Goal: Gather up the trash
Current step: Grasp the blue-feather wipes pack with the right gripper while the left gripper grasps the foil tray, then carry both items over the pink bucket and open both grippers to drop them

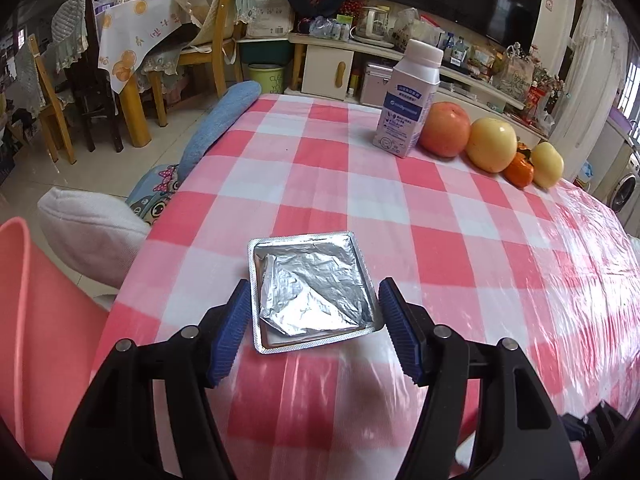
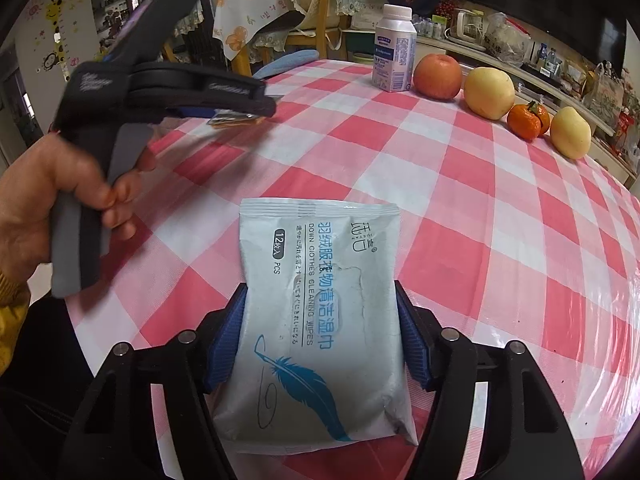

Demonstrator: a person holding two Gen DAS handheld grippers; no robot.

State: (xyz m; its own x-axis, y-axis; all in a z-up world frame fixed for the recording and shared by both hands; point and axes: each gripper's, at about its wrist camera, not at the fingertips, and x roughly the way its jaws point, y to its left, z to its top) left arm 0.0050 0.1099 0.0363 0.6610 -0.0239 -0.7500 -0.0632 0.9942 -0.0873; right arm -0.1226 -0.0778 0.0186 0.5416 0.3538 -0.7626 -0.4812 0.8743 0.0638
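Nearest you, your right tool [image 2: 320, 336] is clamped across a pack of wipes [image 2: 320, 320], its two blue pads pressed against the pack's long sides; the pack's near end bulges past the pads and hides the cloth beneath it, and you cannot tell whether that end rests on the counter [image 2: 480, 208] or is lifted off it. Your left tool [image 1: 314, 332] has its two pads set against the side edges of one foil tray [image 1: 310, 292], clamped on it, with crumpled foil covering whatever lies inside. In the right wrist view the same tool is blurred, the tray showing only as a thin bright sliver under its black fingers, above the checked cloth. Your left hand [image 2: 52, 196] wraps the grey handle, and a yellow sleeve [image 2: 12, 312] is cut off at the frame's edge. Both tool bodies run out of the bottom of their pictures. Beside the counter in the left wrist view, a pink shape [image 1: 36, 320] is cut off so that you cannot say what it is. Farther along the counter stands one white bottle [image 1: 408, 100], then a row of fruit: one red apple [image 1: 444, 130], two yellow fruits [image 1: 492, 144] and two small oranges [image 2: 528, 120], one half hidden behind the other. Beyond the counter, the chairs and shelves are too cluttered to count.
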